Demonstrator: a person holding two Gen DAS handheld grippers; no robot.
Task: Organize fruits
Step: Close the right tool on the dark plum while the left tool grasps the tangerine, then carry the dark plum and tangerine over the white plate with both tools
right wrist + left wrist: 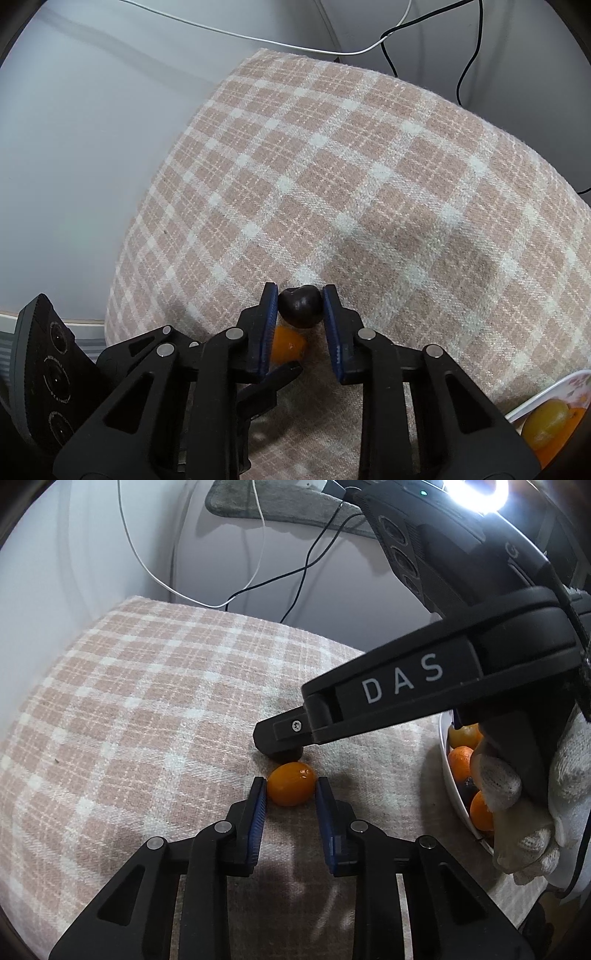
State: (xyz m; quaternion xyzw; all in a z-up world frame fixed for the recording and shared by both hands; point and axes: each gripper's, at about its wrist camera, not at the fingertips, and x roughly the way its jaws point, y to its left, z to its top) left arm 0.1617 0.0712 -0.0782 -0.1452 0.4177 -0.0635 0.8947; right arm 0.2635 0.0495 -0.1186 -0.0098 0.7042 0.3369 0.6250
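While the small orange fruit (291, 783) is lying on the plaid-covered table (155, 686), the left gripper (290, 794) is clamping it, with both blue pads (258, 805) pressing against its sides. Right behind it, the right gripper (300, 306) is pinching a dark, nearly black fruit (300, 305) between its own blue pads, jaws clenched on it. Seen from the right wrist, the orange fruit (288, 345) is peeking out just below the dark one, so the two are sitting just beside each other, well in from the table's far edge. From the left wrist, the right gripper's black body (402, 686) is reaching in from the right, its tip coming down just behind the orange fruit and hiding the dark one. A gloved hand (532, 797) is wrapping around that gripper's handle at the table's right side. Beside the hand, a white bowl (456, 797) is holding several orange fruits (460, 760) and something darker that I cannot make out. Beyond the table's far edge, white and black cables (258, 587) are trailing down a pale wall.
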